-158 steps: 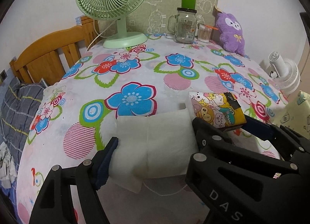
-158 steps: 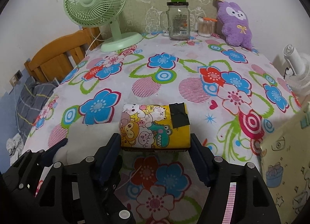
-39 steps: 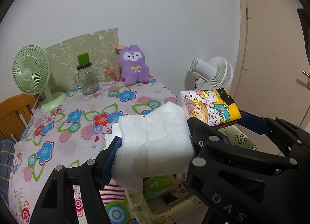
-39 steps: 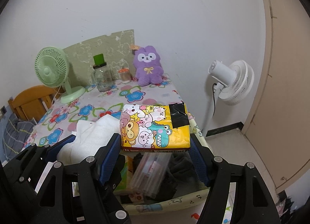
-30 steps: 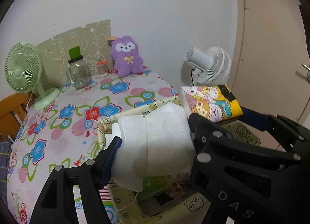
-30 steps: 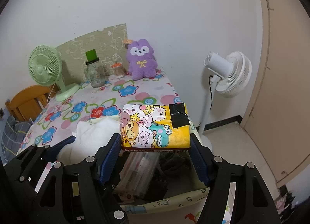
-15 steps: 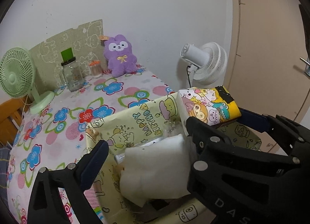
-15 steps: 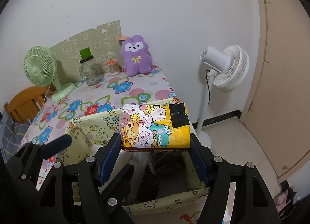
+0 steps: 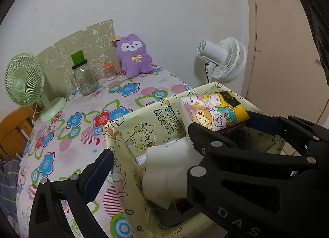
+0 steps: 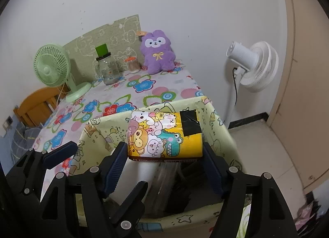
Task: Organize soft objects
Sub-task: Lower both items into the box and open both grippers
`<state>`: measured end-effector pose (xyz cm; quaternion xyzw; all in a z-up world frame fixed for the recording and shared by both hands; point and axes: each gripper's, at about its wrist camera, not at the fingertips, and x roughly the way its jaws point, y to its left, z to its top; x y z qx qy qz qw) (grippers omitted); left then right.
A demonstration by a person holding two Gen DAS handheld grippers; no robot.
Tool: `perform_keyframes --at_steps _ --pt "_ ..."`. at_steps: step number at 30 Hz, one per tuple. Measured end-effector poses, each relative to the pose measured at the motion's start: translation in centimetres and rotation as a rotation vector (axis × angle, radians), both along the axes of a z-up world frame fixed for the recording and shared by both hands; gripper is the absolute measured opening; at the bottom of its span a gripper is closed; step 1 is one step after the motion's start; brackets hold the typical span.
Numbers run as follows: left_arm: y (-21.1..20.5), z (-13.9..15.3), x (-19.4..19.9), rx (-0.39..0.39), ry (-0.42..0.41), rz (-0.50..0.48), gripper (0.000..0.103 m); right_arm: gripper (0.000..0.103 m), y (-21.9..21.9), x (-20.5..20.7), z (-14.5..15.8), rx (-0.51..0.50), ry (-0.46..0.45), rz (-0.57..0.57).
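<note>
A white folded cloth [image 9: 170,166] lies loose inside the pale yellow fabric bin [image 9: 144,114], propped against its inner wall. My left gripper [image 9: 150,142] stands wide open over it, and neither pad touches the cloth. A yellow tissue pack [image 10: 164,135] printed with cartoon animals, with black tape on top, hangs over the bin [image 10: 107,118]. My right gripper [image 10: 164,147] has a blue pad on each end of the pack and its jaws are opening. The pack still hangs between the pads. Dark items and a clear plastic packet fill the bin's bottom.
The bin stands against the edge of a table with a floral cloth [image 9: 82,118]. At the table's back are a green desk fan [image 9: 22,81], a glass jar [image 9: 82,79] and a purple plush [image 9: 133,56]. A white floor fan [image 10: 253,67] and a beige door stand to the right.
Both grippers swung from the table to above the bin. The left jaws spread wide and the white cloth dropped into the bin. The tissue pack stays between the right pads.
</note>
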<state>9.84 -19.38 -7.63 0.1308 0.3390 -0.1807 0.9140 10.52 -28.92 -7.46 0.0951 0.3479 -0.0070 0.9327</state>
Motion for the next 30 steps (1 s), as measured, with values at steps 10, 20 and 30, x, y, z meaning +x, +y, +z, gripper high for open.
perform_keyframes --at_steps 10,20,30 --pt "0.2 -0.2 -0.9 0.007 -0.006 -0.01 0.103 0.083 0.2 -1.2 -0.2 0.004 0.015 -0.005" --pt "1.0 0.8 -1.9 -0.048 0.006 -0.01 0.103 0.087 0.7 -2.9 0.6 -0.007 -0.008 -0.015" --pt "2.6 2.5 -2.7 -0.075 -0.027 0.013 0.103 0.087 2.4 -3.8 2.7 -0.032 -0.053 -0.001"
